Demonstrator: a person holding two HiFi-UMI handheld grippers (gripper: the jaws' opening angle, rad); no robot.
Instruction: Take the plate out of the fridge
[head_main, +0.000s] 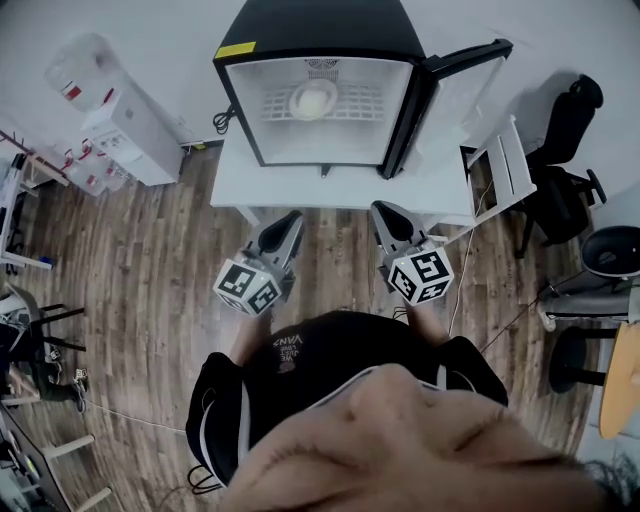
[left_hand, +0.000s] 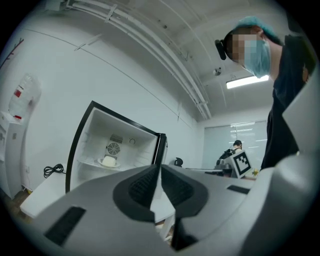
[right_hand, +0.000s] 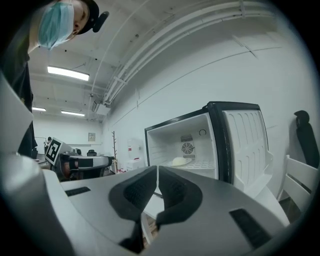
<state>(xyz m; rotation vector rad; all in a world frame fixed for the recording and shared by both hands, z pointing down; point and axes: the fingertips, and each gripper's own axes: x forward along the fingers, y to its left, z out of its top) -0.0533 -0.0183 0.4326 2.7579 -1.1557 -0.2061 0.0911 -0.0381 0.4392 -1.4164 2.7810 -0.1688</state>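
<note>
The left gripper (head_main: 291, 220) and the right gripper (head_main: 384, 211) are held level and side by side, pointing at the open fridge (head_main: 310, 25) and well apart from it. Each has its jaws closed together and empty. Both forearms reach forward from the torso.

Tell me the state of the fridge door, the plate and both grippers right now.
fridge door: swung open to the right.
plate: on the wire shelf inside the fridge, pale food on it.
left gripper: shut, empty, short of the fridge.
right gripper: shut, empty, short of the fridge.
</note>
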